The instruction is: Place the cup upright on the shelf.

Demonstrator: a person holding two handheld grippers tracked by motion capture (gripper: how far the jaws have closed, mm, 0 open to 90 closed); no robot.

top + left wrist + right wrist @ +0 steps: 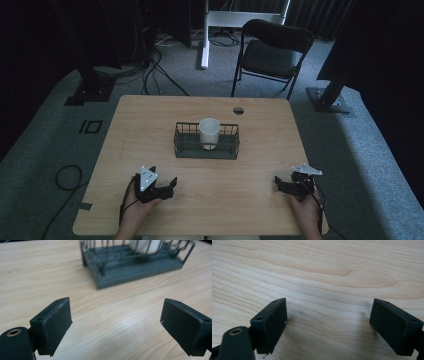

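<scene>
Dark wire basket (206,150) at mid tabletop (150,120), slightly toward far edge; rectangular, solid grey base w/ thin upright wire sides & a top rail. Holds one white cup (209,133), upright, mouth open, standing approx. centre of basket toward its far side, rim well above the rail. Nothing else inside as far as visible. In left gripper view, basket (132,272) seen ahead from a low angle, near corner foremost, base slab thick & matte, wires slightly bent; cup (145,245) bottom part white behind the wires, top cut off by frame edge.

Cup: plain white, smooth, slightly tapered, no handle or print visible. Inside of cup too small to tell.

Left hand-held gripper (172,184) low over near-left tabletop, held in a hand, pointed toward basket, well short of it; jaws apart, only bare wood between pads (61,322). Right hand-held gripper (276,181) at near-right tabletop, also in a hand, pointed inward to the left; jaws apart in right gripper view, wood grain only between pads (274,325), pad shadows on the surface close below. Both well apart from basket & cup, touching neither.

Tabletop light wood, round cable hole (238,110) near far edge. Black folding chair (270,52) beyond the far side, on grey carpet.
</scene>
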